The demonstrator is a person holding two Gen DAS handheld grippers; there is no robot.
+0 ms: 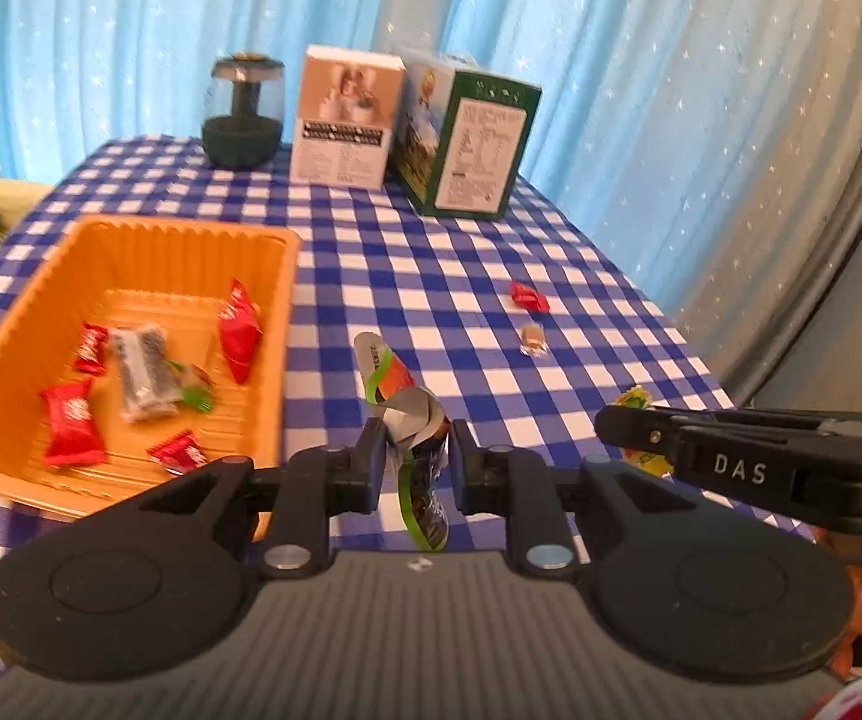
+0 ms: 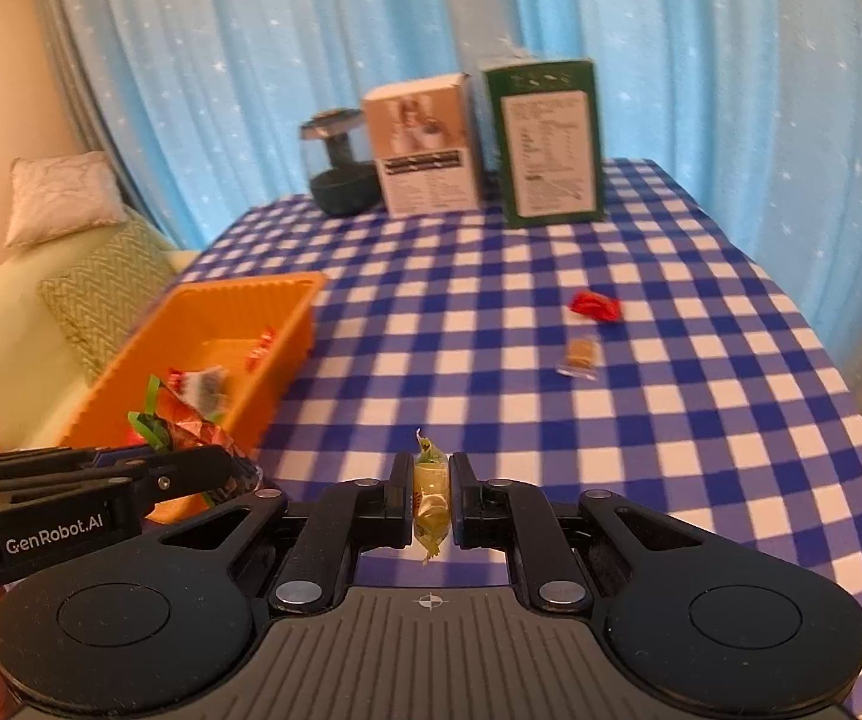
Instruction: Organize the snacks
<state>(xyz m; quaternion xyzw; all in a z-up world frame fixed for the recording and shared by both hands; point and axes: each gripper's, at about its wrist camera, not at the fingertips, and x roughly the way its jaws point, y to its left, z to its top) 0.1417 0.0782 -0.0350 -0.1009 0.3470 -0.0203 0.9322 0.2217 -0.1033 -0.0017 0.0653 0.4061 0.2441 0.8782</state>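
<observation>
A: Why carry both at once?

B: Your left gripper (image 1: 413,462) has its jaws clamped on a crinkled silver-green-orange wrapper (image 1: 410,414), your right gripper (image 2: 428,495) pinching a small yellow wrapped candy (image 2: 430,501). The ribbed orange plastic tray (image 1: 149,240) lies left of both jaws, likely where both go.

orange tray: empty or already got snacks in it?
Not empty. The orange tray already holds several wrapped snacks, mostly red candies, lying on its floor.
</observation>
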